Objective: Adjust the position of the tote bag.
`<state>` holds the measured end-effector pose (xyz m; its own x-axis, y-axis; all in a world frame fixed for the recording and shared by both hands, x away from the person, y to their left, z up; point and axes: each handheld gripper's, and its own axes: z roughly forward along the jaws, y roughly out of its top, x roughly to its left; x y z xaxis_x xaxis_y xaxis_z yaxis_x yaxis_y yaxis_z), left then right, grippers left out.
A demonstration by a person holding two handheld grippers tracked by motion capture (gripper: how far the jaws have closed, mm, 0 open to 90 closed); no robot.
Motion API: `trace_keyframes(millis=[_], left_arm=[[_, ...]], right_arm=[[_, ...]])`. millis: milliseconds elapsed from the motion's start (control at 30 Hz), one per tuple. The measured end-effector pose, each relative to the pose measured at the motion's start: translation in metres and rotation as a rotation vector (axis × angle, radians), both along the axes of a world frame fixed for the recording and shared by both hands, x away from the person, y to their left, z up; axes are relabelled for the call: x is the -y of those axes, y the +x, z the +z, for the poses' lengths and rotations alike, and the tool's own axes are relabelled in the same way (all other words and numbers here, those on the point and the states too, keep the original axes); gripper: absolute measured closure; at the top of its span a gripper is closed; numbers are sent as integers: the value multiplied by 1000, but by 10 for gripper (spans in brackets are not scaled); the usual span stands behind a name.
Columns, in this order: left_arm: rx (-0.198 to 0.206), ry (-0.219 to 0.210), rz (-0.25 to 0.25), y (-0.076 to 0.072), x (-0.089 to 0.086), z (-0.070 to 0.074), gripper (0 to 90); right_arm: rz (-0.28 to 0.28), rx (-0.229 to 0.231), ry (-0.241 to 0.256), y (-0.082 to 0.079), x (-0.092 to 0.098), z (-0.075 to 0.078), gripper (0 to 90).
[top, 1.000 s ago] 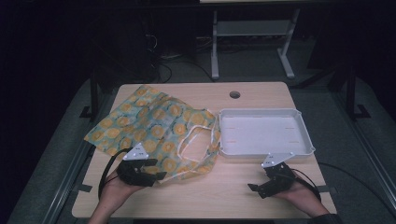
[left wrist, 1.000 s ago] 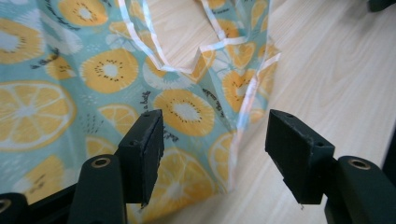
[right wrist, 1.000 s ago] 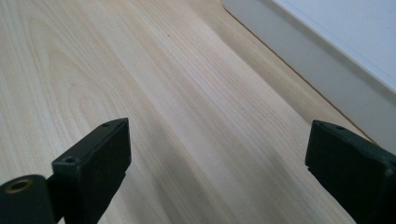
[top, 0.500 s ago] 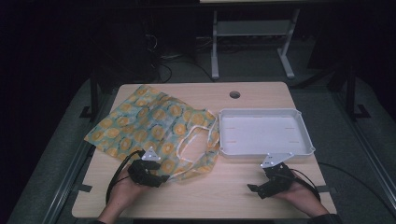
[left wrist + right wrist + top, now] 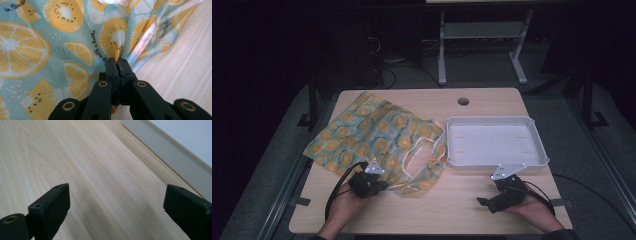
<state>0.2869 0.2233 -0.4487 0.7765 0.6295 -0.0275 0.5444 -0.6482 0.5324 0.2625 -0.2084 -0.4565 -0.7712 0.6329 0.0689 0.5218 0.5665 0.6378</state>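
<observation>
1. The fruit-print bag (image 5: 372,135) lies flat on the left half of the wooden table (image 5: 447,210), its far left corner hanging a little over the table's left edge.
2. The left gripper (image 5: 379,184) sits at the bag's near edge; in the left gripper view its jaws are pressed together on a pinched fold of the cloth (image 5: 117,47), right beside a pale handle strap (image 5: 147,37).
3. The bag's white handles (image 5: 422,155) loop out on its right side, close to the white tray (image 5: 452,162) without clearly touching it.
4. The tray stands on the right half of the table, its right rim near the table's right edge and its near rim just ahead of the right gripper (image 5: 484,202).
5. The right gripper rests low over bare wood with its jaws spread wide and nothing between them; the right gripper view shows the tray's wall (image 5: 170,152) to one side.
6. Bare tabletop runs between the two grippers along the near edge, and a strip of wood with a round cable hole (image 5: 463,101) is free behind the bag and tray.
</observation>
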Motion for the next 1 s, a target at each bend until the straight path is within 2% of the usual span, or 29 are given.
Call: trace_keyframes(millis=[133,200,433,567,733,867,933,1000], left_arm=[[-16,7,-1,0,-8,1,888],[-34,6,18,-1,-18,3,888],[-47,19,53,-5,-45,5,886],[-57,21,99,-5,-63,6,884],[-49,28,173,-6,-88,7,882],[-49,27,213,-5,-103,7,876],[-52,23,221,-5,-106,7,839],[-34,-3,223,-6,-104,11,767]], right_arm=[[1,5,1,0,1,0,66],[-4,2,1,0,1,0,66],[-2,0,-8,0,0,0,66],[-2,0,-9,0,0,-1,66],[2,1,-9,1,0,-1,66],[7,0,-11,1,-1,-1,66],[9,-1,-12,1,-1,-1,66],[9,0,-12,1,-1,-2,66]])
